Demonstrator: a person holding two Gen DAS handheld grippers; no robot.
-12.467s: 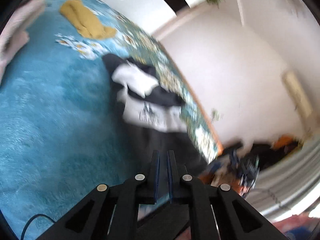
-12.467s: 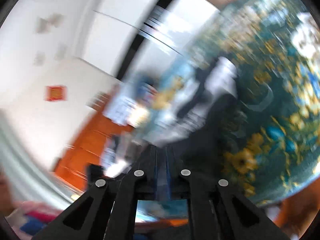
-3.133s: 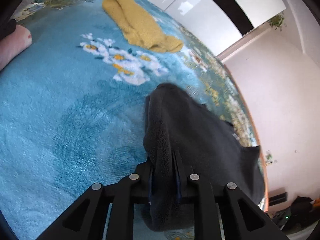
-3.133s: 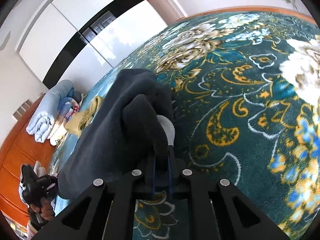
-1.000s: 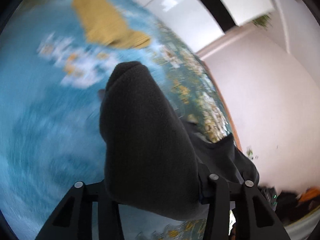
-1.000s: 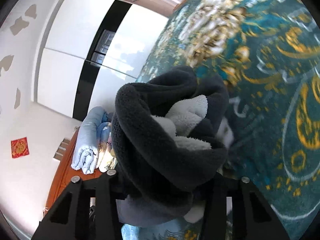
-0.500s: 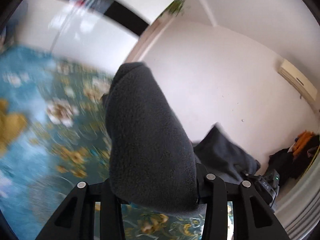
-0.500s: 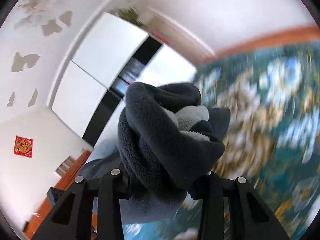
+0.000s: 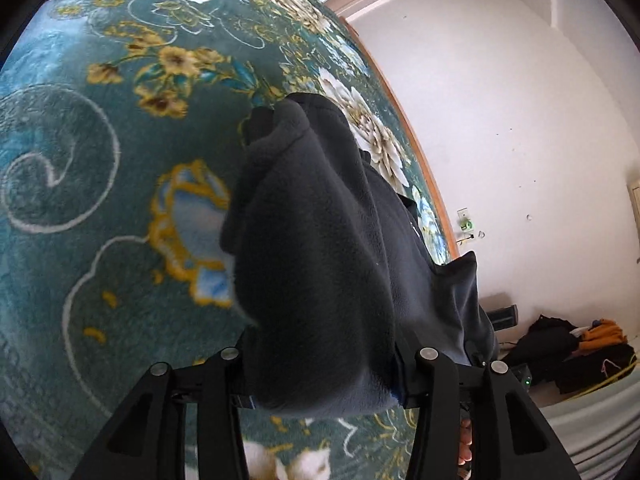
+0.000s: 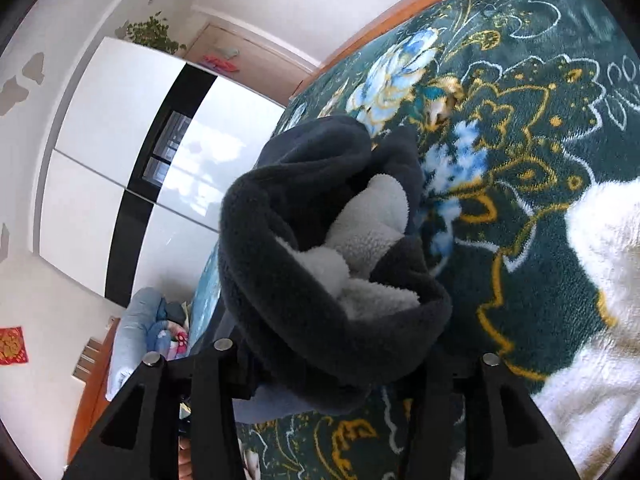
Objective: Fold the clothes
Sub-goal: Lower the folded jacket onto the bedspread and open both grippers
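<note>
A folded dark grey fleece garment (image 9: pixel 320 248) fills the wide jaws of my left gripper (image 9: pixel 324 360), held above a teal floral blanket (image 9: pixel 100 160). The fingertips are hidden under the fleece. In the right wrist view the same bundle (image 10: pixel 288 280) shows its dark outer layer wrapped around white fleece lining (image 10: pixel 360 248). It sits between the wide jaws of my right gripper (image 10: pixel 324 356), whose fingertips are also hidden. Both grippers grip the bundle from opposite ends.
The floral blanket (image 10: pixel 540 160) covers a bed with an orange wooden edge (image 9: pixel 424 168). A white wall (image 9: pixel 520 120) lies beyond it, with a dark clothes pile (image 9: pixel 568 348) on the floor. A white wardrobe (image 10: pixel 120 140) and folded blue bedding (image 10: pixel 136 332) stand left.
Both grippers have swung the bundle from facing the wall and wardrobe down toward the floral blanket. Over the longer span the spread garment became this compact bundle.
</note>
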